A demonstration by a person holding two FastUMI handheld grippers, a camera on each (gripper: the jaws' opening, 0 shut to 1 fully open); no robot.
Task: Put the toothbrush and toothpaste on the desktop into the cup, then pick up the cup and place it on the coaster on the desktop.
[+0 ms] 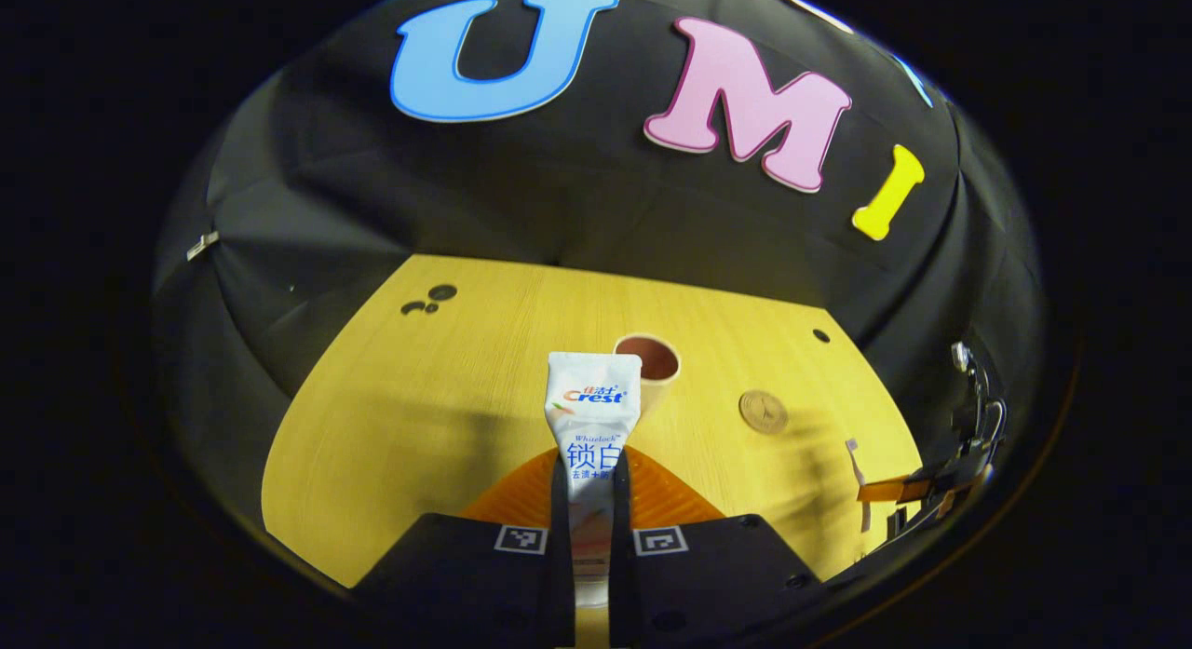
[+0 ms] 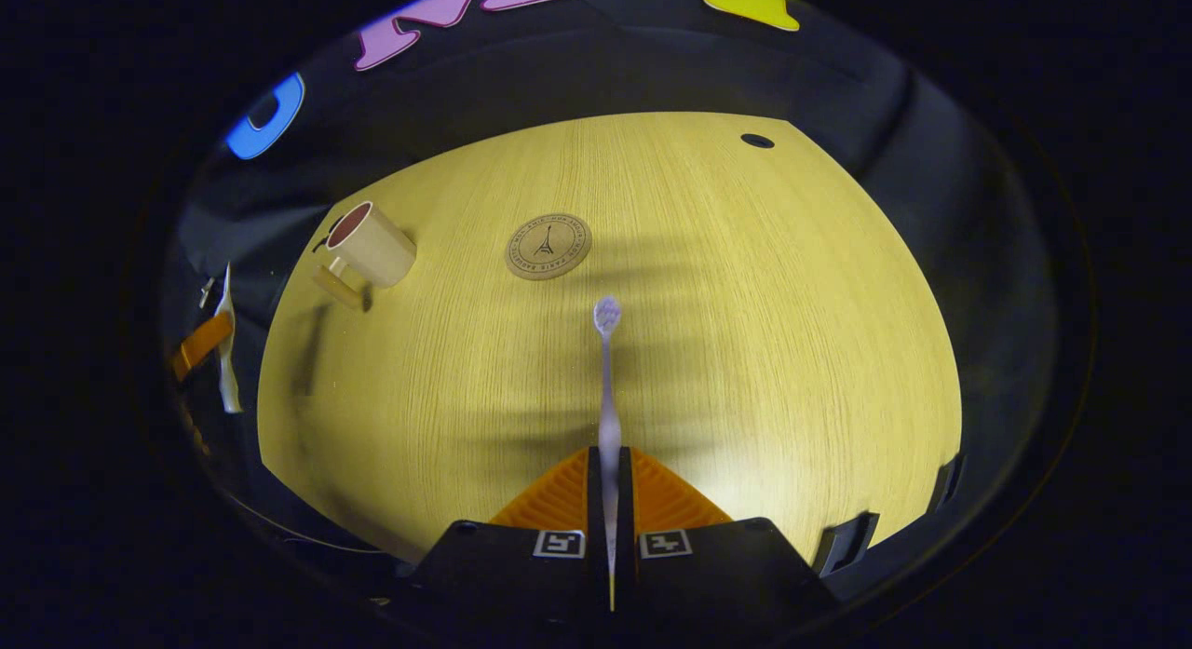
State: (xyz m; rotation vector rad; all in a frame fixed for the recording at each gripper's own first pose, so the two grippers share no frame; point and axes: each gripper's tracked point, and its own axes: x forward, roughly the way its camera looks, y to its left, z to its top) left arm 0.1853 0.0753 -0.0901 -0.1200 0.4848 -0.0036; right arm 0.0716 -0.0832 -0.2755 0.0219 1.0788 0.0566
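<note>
Left gripper [image 1: 589, 500] is clamping the toothpaste [image 1: 590, 416] at frame centre, cup [image 1: 646, 360] just behind. Right gripper [image 2: 610, 500] is pinching the toothbrush [image 2: 607, 379]; coaster [image 2: 548, 246] lying above it. Advice: centre each item over the rim before releasing.

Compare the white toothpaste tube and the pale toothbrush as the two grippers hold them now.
The white toothpaste tube is flat, wide and printed; the pale toothbrush is a thin, plain stick ending in a small bristle head. The tube sits in the left gripper; the toothbrush sits in the right gripper. The tube points toward the beige cup; the toothbrush points toward the round coaster. Both are clamped between shut fingers, pointing forward above the wooden desktop.
</note>
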